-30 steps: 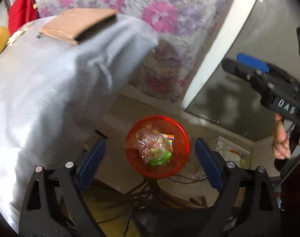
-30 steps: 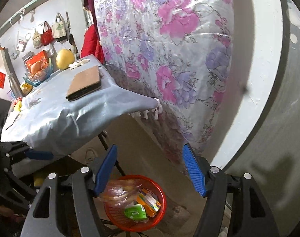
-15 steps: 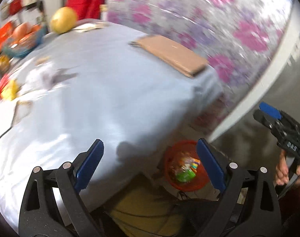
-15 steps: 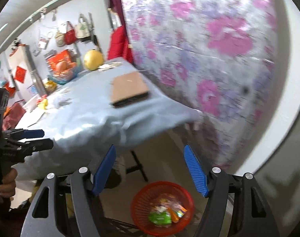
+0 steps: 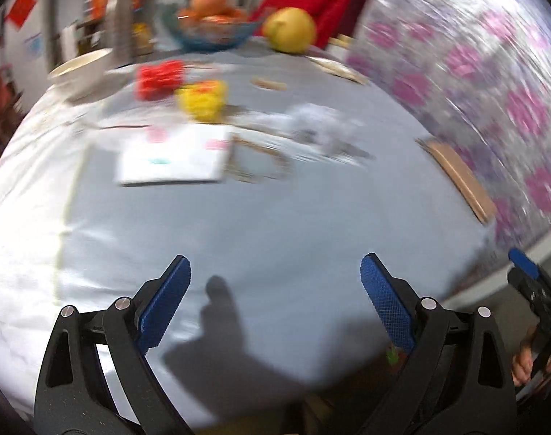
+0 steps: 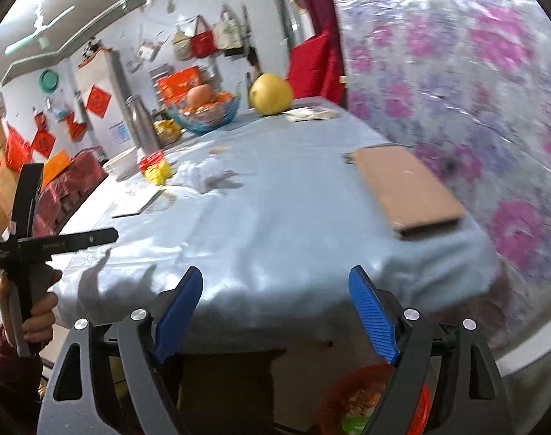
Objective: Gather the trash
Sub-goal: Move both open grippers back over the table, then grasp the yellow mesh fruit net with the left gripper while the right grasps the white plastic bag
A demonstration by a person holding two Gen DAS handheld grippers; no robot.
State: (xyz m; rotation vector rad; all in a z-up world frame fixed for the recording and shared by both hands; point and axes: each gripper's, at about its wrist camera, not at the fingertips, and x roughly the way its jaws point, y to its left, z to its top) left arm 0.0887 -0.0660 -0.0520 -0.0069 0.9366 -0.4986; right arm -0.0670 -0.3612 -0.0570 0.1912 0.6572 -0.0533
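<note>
Left hand-held gripper [image 5: 275,297] angled down over counter [image 5: 275,224], jaws wide, empty. Right hand-held gripper [image 6: 275,311] jaws just been opening, empty. Trash: yellow wrapper [image 5: 202,101] upper centre, crumpled tissue [image 5: 319,127] right; red basket [image 6: 351,395] lower right.

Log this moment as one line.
left gripper: open, empty | right gripper: open, empty, jaws just widened | red basket: holds wrappers | table: litter remains

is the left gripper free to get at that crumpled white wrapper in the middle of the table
Probably yes: the left gripper is open and empty, and bare cloth lies between it and the crumpled white wrapper; only the flat white card lies nearby, off to the side.
</note>
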